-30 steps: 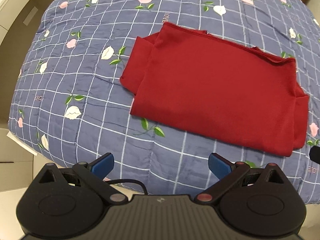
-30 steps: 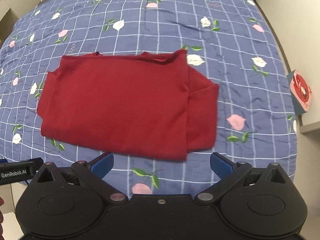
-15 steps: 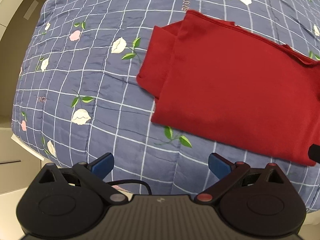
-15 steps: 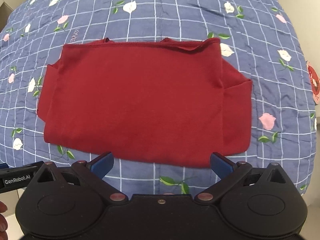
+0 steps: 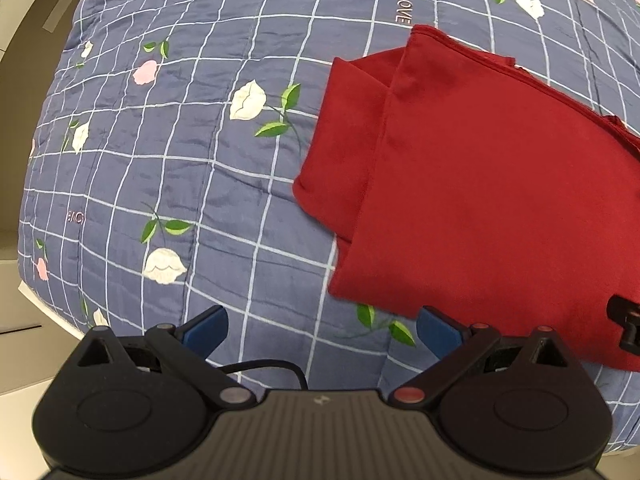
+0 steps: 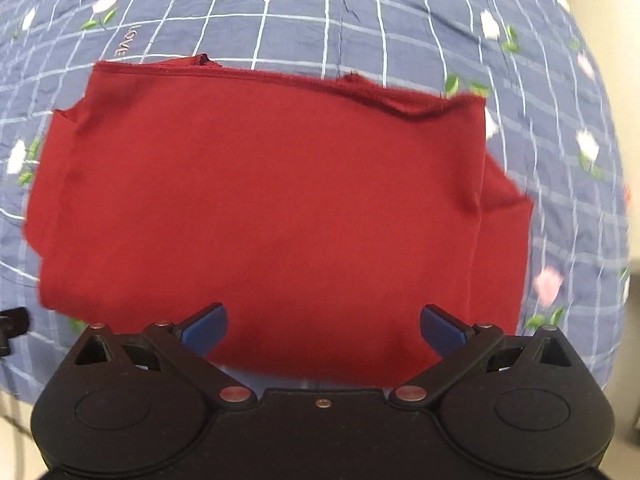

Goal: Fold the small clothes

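Observation:
A dark red garment (image 5: pixel 492 200) (image 6: pixel 260 208) lies folded flat on the blue flowered quilt (image 5: pixel 180 160). A narrower folded layer sticks out at its left and right ends. My left gripper (image 5: pixel 322 330) is open over bare quilt, just off the garment's near left corner. My right gripper (image 6: pixel 323 330) is open above the garment's near edge, its blue fingertips (image 6: pixel 206 326) spread over the red cloth with nothing between them. A black part of the right gripper (image 5: pixel 624 328) shows at the right edge of the left wrist view.
The quilt (image 6: pixel 400 20) covers a bed whose left edge (image 5: pixel 36 292) drops to a pale floor. A beige cabinet or wall (image 5: pixel 24 20) stands beyond the bed's far left corner. A black cable (image 5: pixel 276 368) loops in front of the left gripper.
Both grippers have moved closer to the garment. It has slid right in the left wrist view. In the right wrist view it fills more of the frame and reaches between the fingers.

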A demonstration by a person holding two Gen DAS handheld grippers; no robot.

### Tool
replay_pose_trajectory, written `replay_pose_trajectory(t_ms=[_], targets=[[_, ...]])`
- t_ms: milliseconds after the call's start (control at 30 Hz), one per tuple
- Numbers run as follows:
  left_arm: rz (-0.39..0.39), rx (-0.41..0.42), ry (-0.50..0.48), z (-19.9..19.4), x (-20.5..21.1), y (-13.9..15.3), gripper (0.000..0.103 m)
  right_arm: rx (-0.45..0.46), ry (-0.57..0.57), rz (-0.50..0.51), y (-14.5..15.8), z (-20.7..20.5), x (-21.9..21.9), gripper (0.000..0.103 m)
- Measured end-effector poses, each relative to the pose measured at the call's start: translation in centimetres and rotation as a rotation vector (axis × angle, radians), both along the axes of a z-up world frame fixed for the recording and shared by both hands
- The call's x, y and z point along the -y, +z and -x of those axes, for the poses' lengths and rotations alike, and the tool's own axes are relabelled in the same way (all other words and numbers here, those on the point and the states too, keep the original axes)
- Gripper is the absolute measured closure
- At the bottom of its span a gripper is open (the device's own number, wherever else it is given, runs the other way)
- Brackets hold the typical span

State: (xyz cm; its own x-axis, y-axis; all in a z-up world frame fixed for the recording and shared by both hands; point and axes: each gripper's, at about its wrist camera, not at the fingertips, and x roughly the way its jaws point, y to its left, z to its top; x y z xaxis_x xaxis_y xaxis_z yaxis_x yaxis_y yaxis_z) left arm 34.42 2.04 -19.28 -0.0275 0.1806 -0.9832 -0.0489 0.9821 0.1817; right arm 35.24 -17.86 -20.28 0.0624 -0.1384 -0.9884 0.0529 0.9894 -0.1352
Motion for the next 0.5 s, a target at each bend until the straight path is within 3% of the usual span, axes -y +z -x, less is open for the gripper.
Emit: replay_pose_trajectory(t_ms=[133,267,500], targets=[[0.004,-0.007,-0.011,-0.7,-0.3,-0.7,0.001,0.064,0.107,0.073,-1.0,-0.4,-0.8,0.001],[0.002,-0.015,-0.012,-1.4,-0.5,-1.2,0.001,0.084,0.137,0.061,-1.9,-0.8,-0.9,0.001],[-0.007,-0.021,-0.024,-2.4,-0.3,-2.1,0.001,0.013,0.151,0.030,-5.4,-1.3,-0.9,0.001]])
